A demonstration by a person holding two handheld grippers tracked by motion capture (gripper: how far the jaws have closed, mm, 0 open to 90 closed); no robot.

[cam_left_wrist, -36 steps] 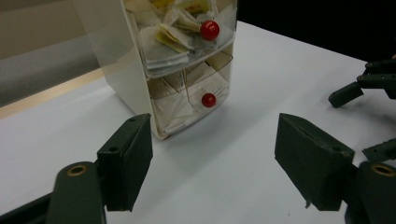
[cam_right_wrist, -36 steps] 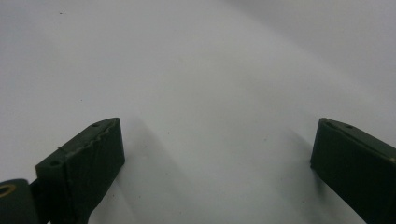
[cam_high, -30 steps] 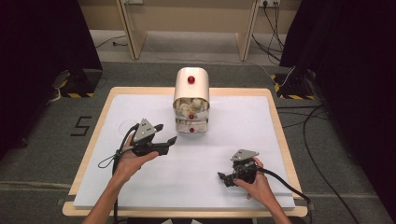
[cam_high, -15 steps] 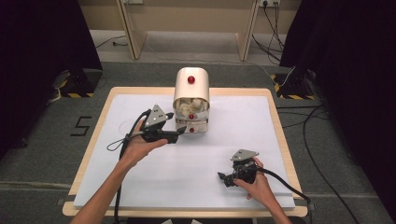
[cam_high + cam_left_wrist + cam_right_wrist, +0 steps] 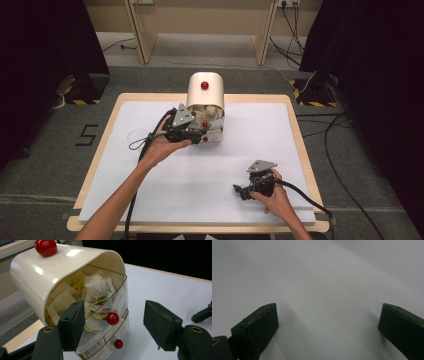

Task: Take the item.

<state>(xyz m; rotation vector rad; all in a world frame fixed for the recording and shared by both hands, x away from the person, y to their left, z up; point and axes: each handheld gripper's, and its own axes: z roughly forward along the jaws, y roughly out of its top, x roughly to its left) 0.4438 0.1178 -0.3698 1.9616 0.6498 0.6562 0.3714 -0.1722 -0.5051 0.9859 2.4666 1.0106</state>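
A cream, round-topped tea-bag dispenser (image 5: 205, 92) stands at the back middle of the white table cover (image 5: 300, 150). It has a red knob on top (image 5: 46, 247) and two clear drawers stuffed with tea bags (image 5: 96, 286). My left gripper (image 5: 201, 136) is at the dispenser's front, open, and its jaws have just been closing a little. In the left gripper view (image 5: 115, 316) the upper drawer's red knob (image 5: 112, 318) lies in the gap, untouched by either pad, with the lower knob (image 5: 118, 343) beneath it. My right gripper (image 5: 241, 190) rests open near the front right with bare sheet between its jaws (image 5: 327, 320).
The wooden table edge (image 5: 107, 135) frames the white cover. The left gripper's cable loops on the cover at the left (image 5: 140, 142). Dark curtains stand on both sides, and cables cross the floor at the right (image 5: 330, 135).
My left gripper has moved away from the person and to the right, rising slightly, up to the dispenser's drawers. The right gripper has stayed where it was.
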